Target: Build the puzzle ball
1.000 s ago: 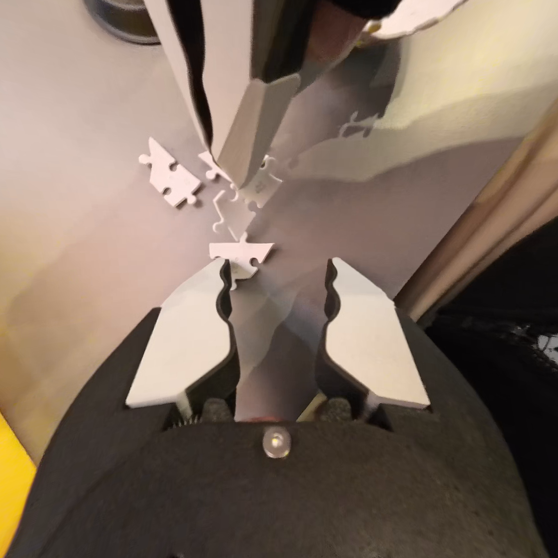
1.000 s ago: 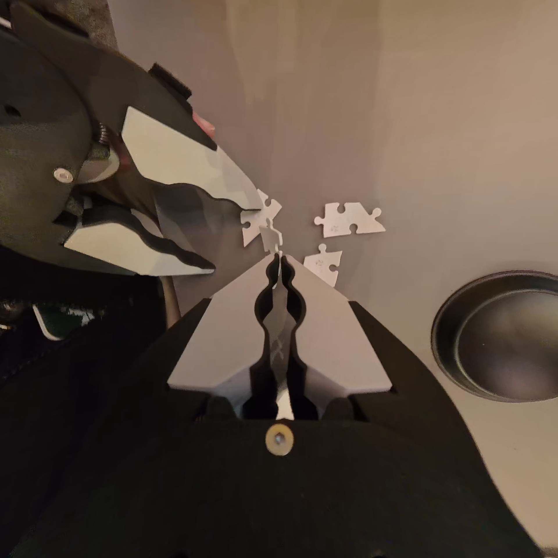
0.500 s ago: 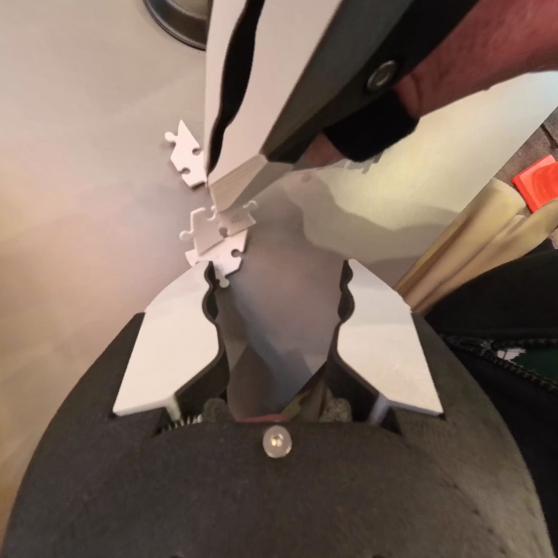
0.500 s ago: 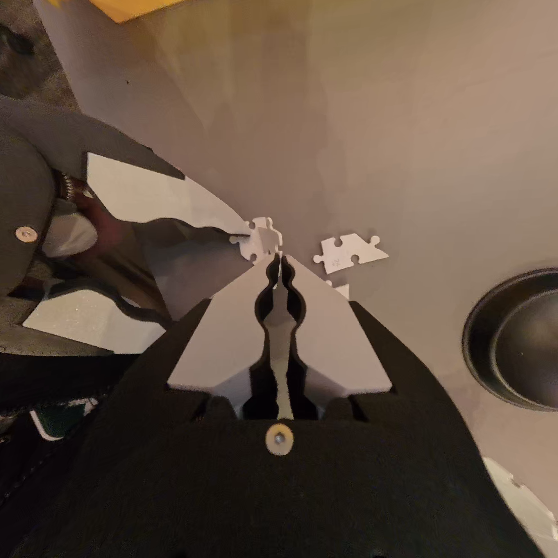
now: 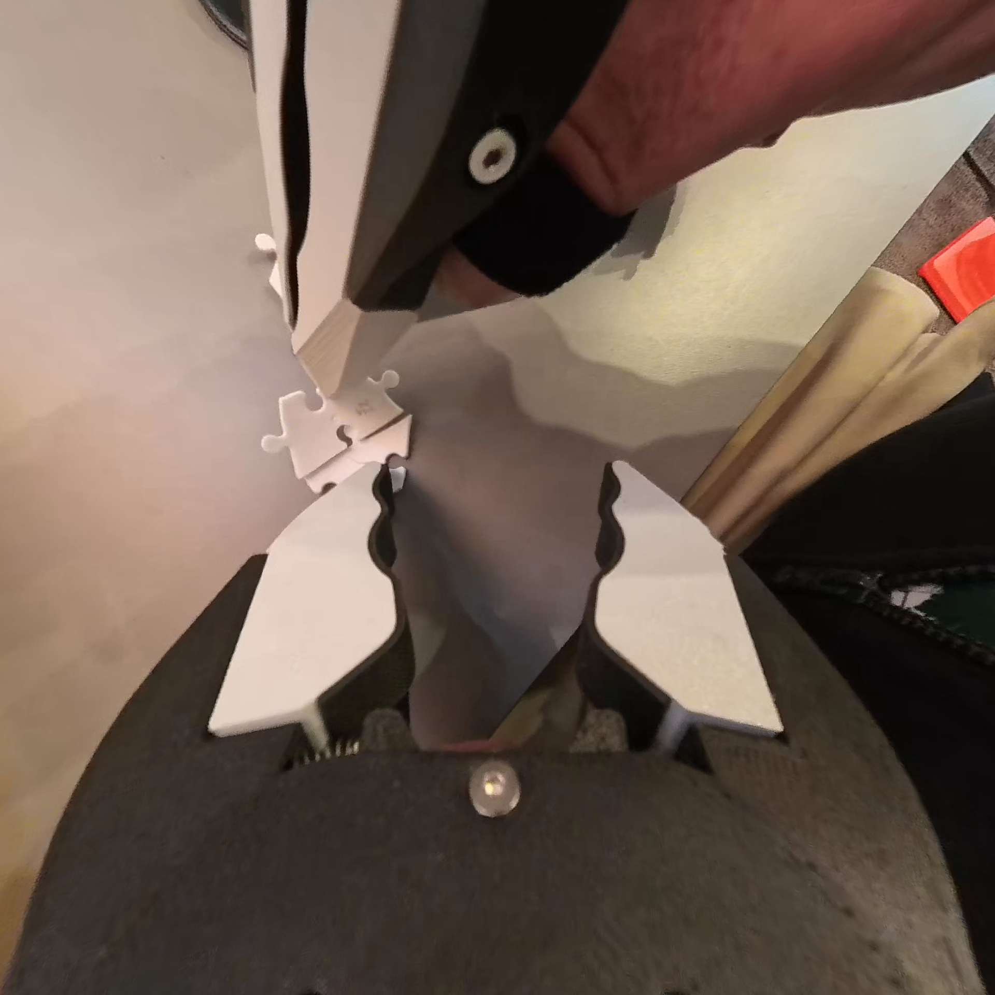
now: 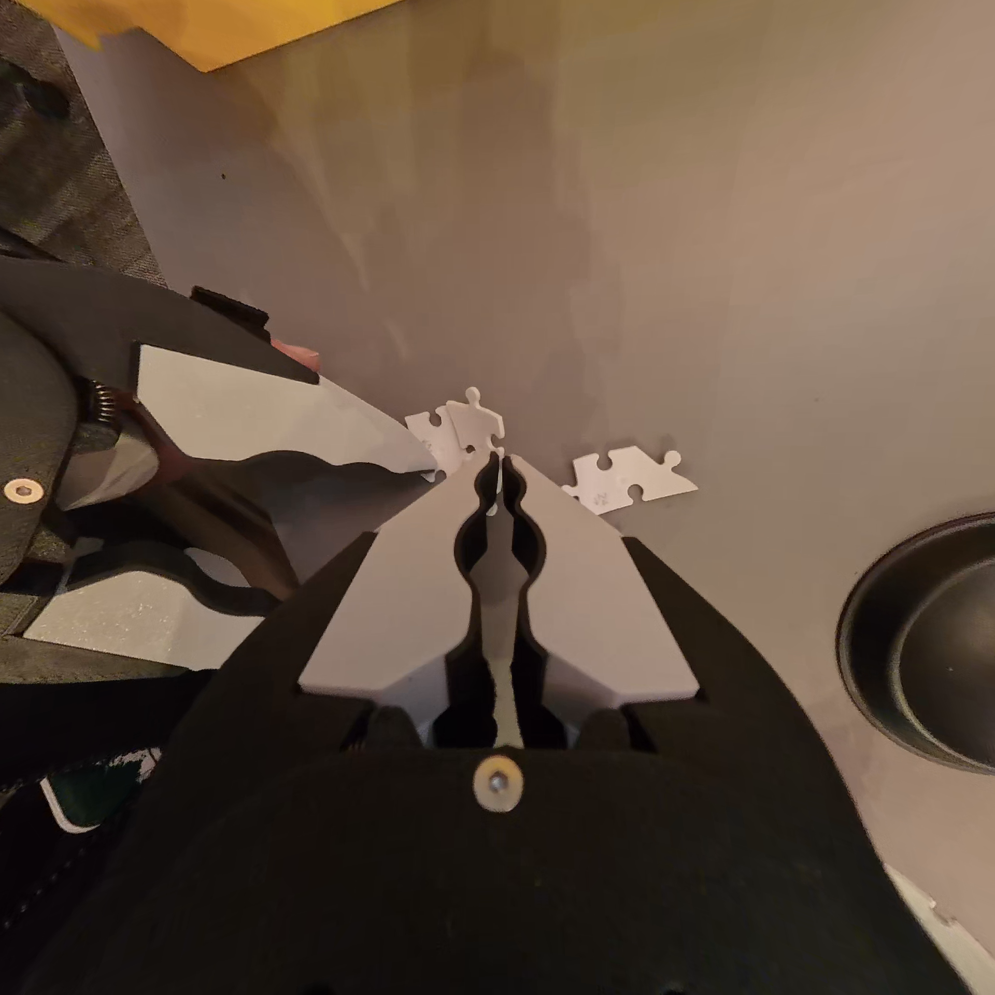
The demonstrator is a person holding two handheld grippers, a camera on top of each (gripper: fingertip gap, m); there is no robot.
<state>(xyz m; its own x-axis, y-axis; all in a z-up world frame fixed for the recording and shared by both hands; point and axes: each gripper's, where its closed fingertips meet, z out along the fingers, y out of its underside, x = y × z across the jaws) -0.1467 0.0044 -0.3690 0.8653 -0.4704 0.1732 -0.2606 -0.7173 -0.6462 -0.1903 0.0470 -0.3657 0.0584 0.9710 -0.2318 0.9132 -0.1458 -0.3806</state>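
Observation:
Several white puzzle pieces lie on the grey table (image 6: 700,242). My right gripper (image 6: 500,457) is shut on one white piece (image 6: 476,425), held upright at its tips. In the left wrist view it (image 5: 317,366) comes down from the top and holds that piece (image 5: 371,406) against two other pieces (image 5: 301,431) at the tip of my left gripper's left finger. My left gripper (image 5: 498,471) is open and empty. It also shows in the right wrist view (image 6: 344,533), with one fingertip on a flat piece (image 6: 428,436). A joined pair of pieces (image 6: 630,479) lies apart to the right.
A dark round bowl (image 6: 942,640) stands at the right. A yellow object (image 6: 242,27) lies at the far edge. Another white part (image 6: 915,915) is at the near right. The table's edge with beige wood (image 5: 807,431) and a red object (image 5: 964,274) are on the right.
My right gripper has brought its piece closer to my left gripper's left fingertip, against the pieces there. My left gripper's jaws have opened wider.

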